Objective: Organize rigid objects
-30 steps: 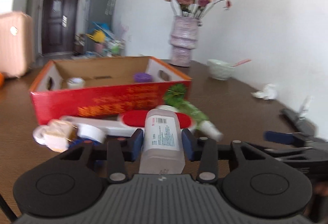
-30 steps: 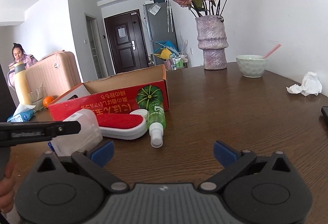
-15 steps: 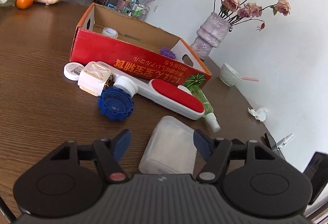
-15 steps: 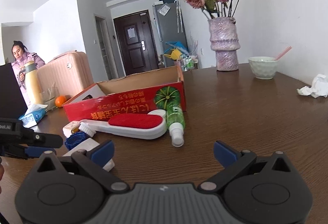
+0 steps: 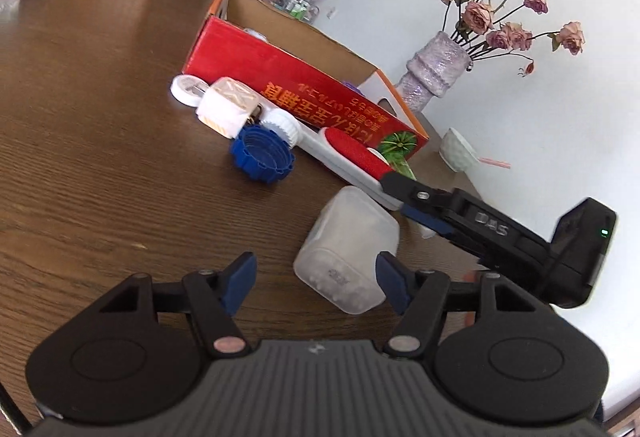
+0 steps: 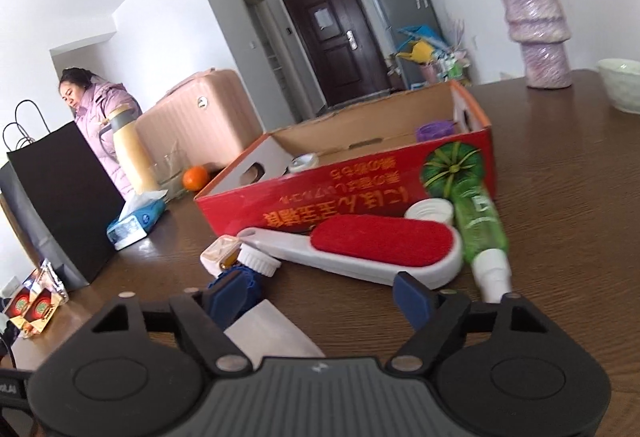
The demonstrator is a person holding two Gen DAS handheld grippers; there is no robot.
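A translucent white bottle lies on its side on the brown table. My left gripper is open and its jaws are closing; the bottle lies between them, close to the right pad, with the left pad well clear. My right gripper reaches over the same bottle, jaws closing, pads not pressing on it. Beyond lie a red lint brush, a green spray bottle, a blue cap, a white cube bottle and the red cardboard box.
A vase of dried roses and a white bowl stand behind the box. At the far left are an orange, a tissue pack, a black paper bag, a pink suitcase and a seated person.
The left gripper let go of the bottle, which now lies on the table, then rolled and drew back. The right gripper moved in over the bottle and its jaws narrowed.
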